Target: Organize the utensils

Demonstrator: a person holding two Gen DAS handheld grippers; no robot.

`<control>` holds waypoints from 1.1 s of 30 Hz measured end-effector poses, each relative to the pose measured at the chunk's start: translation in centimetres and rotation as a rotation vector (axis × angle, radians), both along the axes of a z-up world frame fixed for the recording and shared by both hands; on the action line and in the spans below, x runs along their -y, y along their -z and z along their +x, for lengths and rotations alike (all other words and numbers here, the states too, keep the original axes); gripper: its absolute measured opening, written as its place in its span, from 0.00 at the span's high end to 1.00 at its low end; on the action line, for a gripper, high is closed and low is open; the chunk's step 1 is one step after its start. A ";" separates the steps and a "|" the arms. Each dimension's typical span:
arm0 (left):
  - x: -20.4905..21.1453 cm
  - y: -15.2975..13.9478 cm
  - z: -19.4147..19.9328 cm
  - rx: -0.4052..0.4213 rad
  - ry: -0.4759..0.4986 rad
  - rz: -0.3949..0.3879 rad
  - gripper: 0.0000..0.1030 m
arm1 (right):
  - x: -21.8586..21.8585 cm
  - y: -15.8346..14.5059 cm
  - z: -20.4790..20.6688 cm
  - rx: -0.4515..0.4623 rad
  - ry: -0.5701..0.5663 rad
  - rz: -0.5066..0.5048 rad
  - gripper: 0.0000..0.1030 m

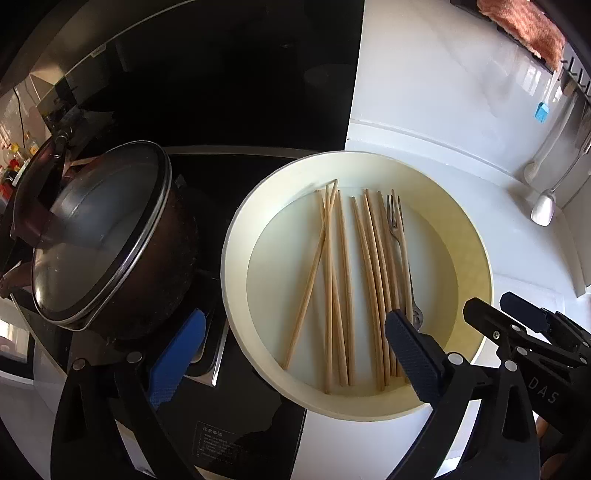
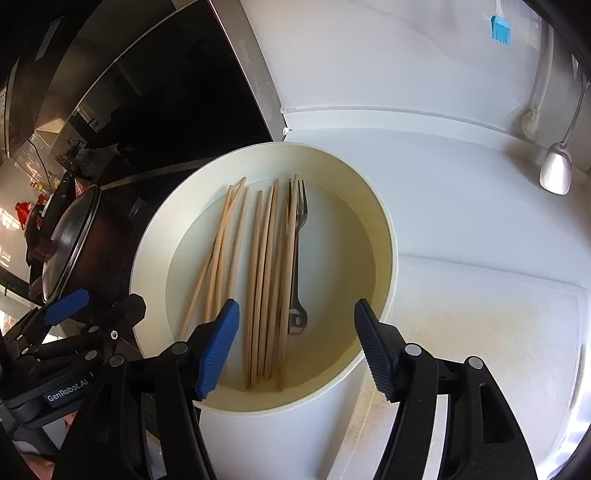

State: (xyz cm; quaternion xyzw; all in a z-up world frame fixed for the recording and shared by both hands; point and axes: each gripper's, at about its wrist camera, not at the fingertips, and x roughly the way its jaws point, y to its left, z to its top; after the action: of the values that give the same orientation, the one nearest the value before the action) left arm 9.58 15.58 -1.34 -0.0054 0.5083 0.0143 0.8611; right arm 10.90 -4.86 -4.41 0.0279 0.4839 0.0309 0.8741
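The big cream bowl (image 2: 384, 236) sits on the white counter (image 2: 461, 206), and all the things to sort lie flat on its floor. There is a bunch of wooden chopsticks (image 2: 264, 280) and one metal fork (image 2: 297, 258).

The sticks and the fork all lie the long way, from near to far. The fork is on the right side of the bunch, touching the last stick. Its prongs point far away and its handle end is near.

The right claw (image 2: 295, 347) is wide open and holds nothing. It hangs over the near rim of the bowl, and the near ends of the right group of sticks and the fork handle lie between its two fingers. So I think this claw is the nearer one for a grab.

The left claw (image 1: 295, 358) is wide open too, and empty. One of its fingers is out over the stove, near the dark pot (image 1: 147, 266) with the glass lid (image 1: 99, 236).

Some things are hard to see. In the left view a finger hides the near end of the fork. The sticks overlap, and some on the left cross, so I cannot count them well. I see no holder or tray to put them in. A spoon (image 2: 556, 170) and a blue brush (image 2: 500, 27) hang at the far right.
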 end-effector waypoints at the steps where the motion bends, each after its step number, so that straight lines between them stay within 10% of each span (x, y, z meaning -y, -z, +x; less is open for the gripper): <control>1: -0.1 -0.2 -0.2 0.000 -0.004 -0.005 0.07 | -0.1 -0.3 -0.2 -0.001 -0.001 -0.008 0.37; 33: -0.2 -3.3 -3.7 0.018 -0.073 0.007 0.06 | -1.4 -2.9 -3.5 0.016 0.008 -0.081 0.34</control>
State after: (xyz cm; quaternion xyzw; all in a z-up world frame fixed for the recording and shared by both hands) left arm 5.93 15.75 1.92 -0.0209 0.4999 0.0474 0.8645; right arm 7.39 -3.50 -1.47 -0.0059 0.4776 0.0078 0.8785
